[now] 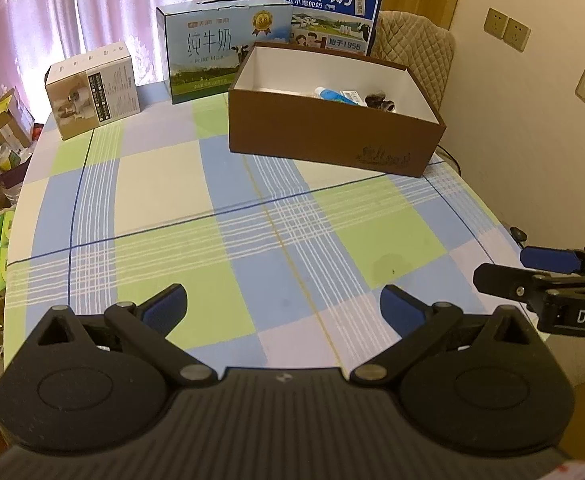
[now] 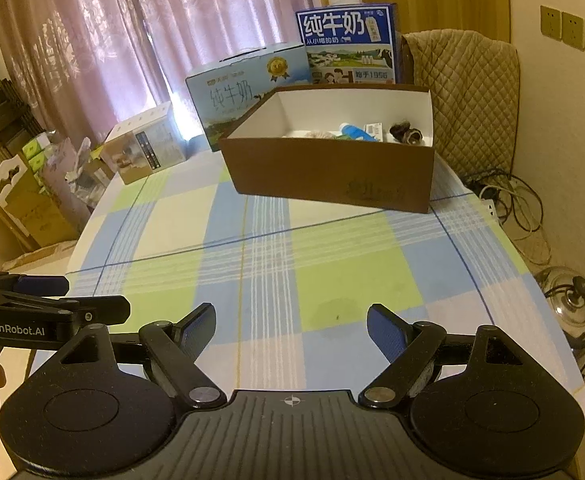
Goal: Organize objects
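Both hand-held grippers hover low over the table (image 1: 212,184), near side of the brown box (image 1: 332,136): left hand-held gripper (image 1: 282,306) spread wide, nothing between its fingers; right hand-held gripper (image 2: 290,326) likewise spread and empty. Inside the box, by its right wall: blue-capped tube (image 1: 328,93), small carton (image 1: 352,97), dark item (image 1: 380,102); behind it, two milk cartons (image 1: 220,56)

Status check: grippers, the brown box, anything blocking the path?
Left gripper open, empty. Right gripper open, empty. Brown box upright on far side of checked tablecloth, small items inside. Nothing between grippers and box.
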`<move>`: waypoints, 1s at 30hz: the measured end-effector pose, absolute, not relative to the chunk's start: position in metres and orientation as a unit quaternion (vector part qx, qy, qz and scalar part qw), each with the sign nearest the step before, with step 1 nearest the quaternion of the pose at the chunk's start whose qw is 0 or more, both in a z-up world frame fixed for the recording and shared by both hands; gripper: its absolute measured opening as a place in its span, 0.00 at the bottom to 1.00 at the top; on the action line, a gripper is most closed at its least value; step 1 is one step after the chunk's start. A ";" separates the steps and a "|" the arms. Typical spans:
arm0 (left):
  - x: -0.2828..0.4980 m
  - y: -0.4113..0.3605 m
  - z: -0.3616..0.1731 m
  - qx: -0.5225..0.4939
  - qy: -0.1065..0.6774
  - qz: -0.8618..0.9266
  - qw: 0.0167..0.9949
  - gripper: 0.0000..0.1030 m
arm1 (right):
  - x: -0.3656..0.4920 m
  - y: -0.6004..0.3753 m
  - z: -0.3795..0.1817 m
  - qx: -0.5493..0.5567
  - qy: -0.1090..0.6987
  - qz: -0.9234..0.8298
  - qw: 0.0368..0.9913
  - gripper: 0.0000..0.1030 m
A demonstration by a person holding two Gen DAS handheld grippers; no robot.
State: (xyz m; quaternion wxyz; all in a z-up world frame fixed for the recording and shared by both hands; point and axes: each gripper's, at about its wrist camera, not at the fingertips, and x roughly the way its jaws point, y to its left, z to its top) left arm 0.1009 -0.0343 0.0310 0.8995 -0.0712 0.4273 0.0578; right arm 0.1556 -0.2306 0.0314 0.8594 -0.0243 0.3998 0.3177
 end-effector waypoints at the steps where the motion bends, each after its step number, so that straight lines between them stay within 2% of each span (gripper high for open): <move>1: 0.100 -0.034 0.030 -0.072 0.428 0.058 0.899 0.99 | 0.154 -0.230 0.031 -0.025 0.401 0.318 0.859 0.78; 30: 0.099 -0.036 0.023 -0.079 0.436 0.068 0.894 0.99 | 0.156 -0.227 0.017 -0.030 0.419 0.326 0.847 0.78</move>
